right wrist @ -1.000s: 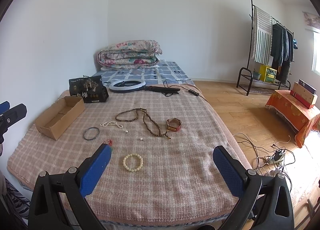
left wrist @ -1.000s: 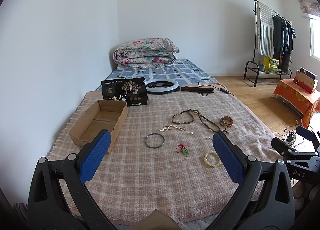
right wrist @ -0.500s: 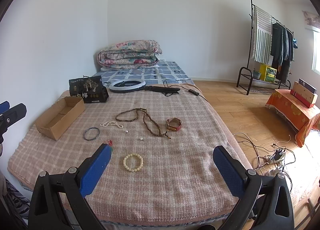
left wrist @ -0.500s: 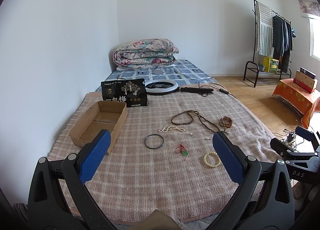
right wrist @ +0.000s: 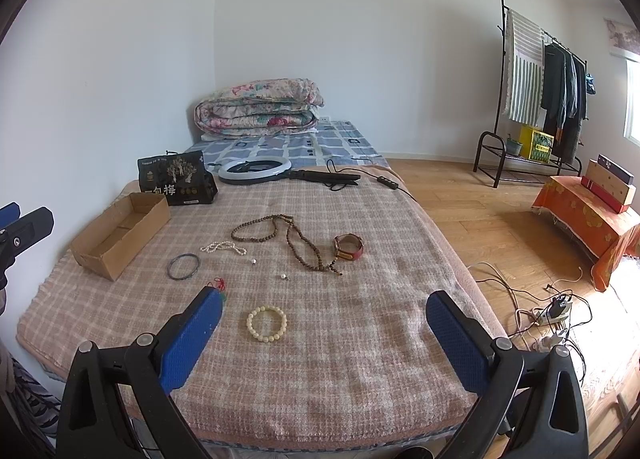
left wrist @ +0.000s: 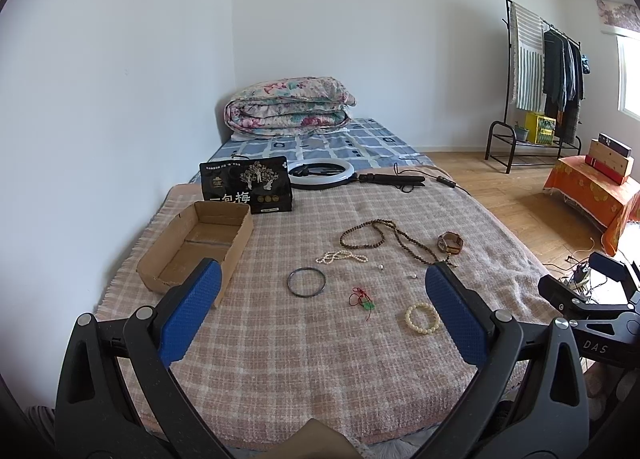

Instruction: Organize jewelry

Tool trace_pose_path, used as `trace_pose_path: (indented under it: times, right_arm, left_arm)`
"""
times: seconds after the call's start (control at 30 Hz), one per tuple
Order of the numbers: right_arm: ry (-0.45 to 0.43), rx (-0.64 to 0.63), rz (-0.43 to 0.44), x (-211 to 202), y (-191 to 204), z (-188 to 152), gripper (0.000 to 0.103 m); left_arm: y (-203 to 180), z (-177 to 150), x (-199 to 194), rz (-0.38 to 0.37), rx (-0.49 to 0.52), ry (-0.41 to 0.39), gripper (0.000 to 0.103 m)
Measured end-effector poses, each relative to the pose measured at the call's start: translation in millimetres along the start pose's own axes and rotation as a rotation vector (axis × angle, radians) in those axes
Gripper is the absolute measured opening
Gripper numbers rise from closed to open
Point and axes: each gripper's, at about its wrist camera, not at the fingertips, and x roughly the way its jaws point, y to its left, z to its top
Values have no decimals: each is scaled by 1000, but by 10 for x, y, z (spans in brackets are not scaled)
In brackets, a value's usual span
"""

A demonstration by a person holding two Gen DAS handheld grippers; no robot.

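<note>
Both grippers are barely drifting from a second ago: left gripper (left wrist: 320,311) and right gripper (right wrist: 322,325) hanging wide open, empty. Jewelry, including the cream bracelet (right wrist: 267,323), is lying mid-frame; cardboard box (left wrist: 198,245), seemingly empty, is waiting at left. Sorting is apparently unstarted.

Bright daylight, sharp focus, fisheye-curved edges

Both tongs spread wide, gripping nothing.
The left tongs (left wrist: 320,313) and right tongs (right wrist: 322,333) hang side by side, blue pads (left wrist: 188,319) far apart.
</note>
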Motion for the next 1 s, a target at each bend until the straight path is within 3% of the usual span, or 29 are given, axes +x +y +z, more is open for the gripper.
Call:
trace_pose_path:
  times: [0.6,1.0]
  right_arm:
    - [4,1,1,6,-1,-6,103]
    - [34,5,-7,93,15,-30,103]
  left_arm:
    - [-21,0,35,-2,4,6,103]
    - [-12,-19,308,-14,8,77,103]
